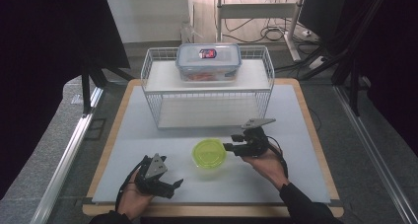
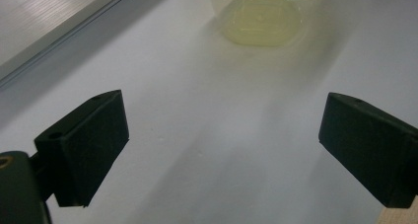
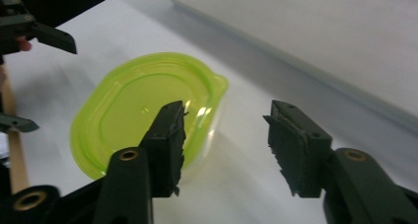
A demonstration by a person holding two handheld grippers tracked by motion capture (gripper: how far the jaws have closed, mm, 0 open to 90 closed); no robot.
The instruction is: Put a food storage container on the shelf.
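Lime-green lidded tub (image 1: 209,153), white wire rack (image 1: 207,88), blue-rimmed box (image 1: 208,61).

So there's a small tub (image 1: 209,153) with a bright yellow-green lid, clear body, sitting upright and closed on the table. It's just past the tips of the right gripper (image 1: 228,146), whose spread fingers (image 3: 167,135) sit beside its rim. It's straight ahead of the left gripper's fingers (image 2: 88,145), well apart.
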